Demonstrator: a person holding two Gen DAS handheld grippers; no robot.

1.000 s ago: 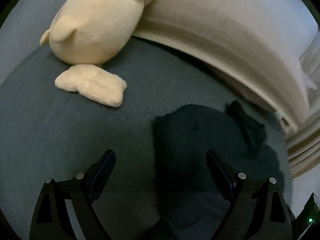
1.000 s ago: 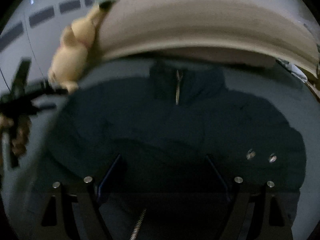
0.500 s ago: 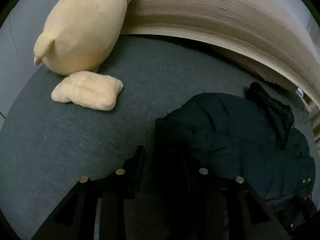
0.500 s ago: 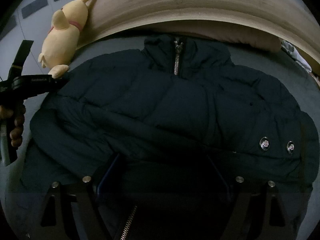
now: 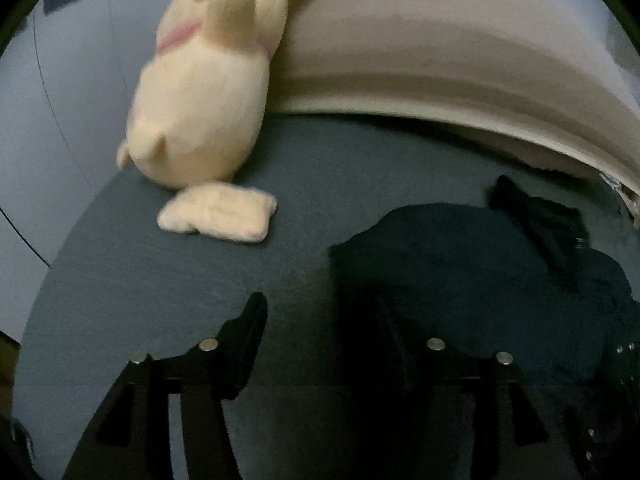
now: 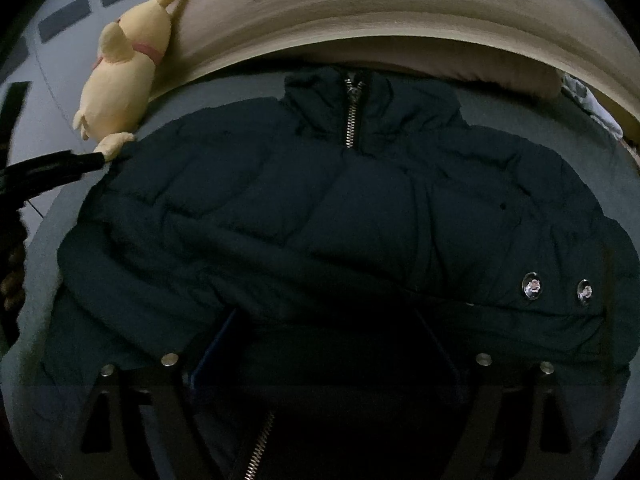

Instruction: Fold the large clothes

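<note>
My left tongs (image 5: 316, 312) are parted, one finger over bare bed sheet, the other dark against the jacket's edge; whether that finger touches fabric I cannot tell, and nothing sits clamped between the two. My right tongs (image 6: 324, 328) are spread wide, both fingers low over the near hem of the jacket (image 6: 340, 220), gripping nothing that I can see; the fabric directly between them is in deep shadow. The jacket, dark teal and quilted, lies flat on the bed (image 5: 168, 280), front up, collar toward the headboard (image 6: 380, 12), silver zipper (image 6: 352, 120) closed at the neck. A sleeve lies folded across the lower body, and two shiny snap buttons (image 6: 532, 286) show near its right side. In the right wrist view the left tongs (image 6: 60, 164) come in from the bed's left edge, their tip at the jacket's left shoulder. A cream plush toy (image 5: 200, 92) leans against the headboard at the bed's far left corner, one foot flat on the sheet, just beside that shoulder. The left wrist view is slightly blurred.
</note>
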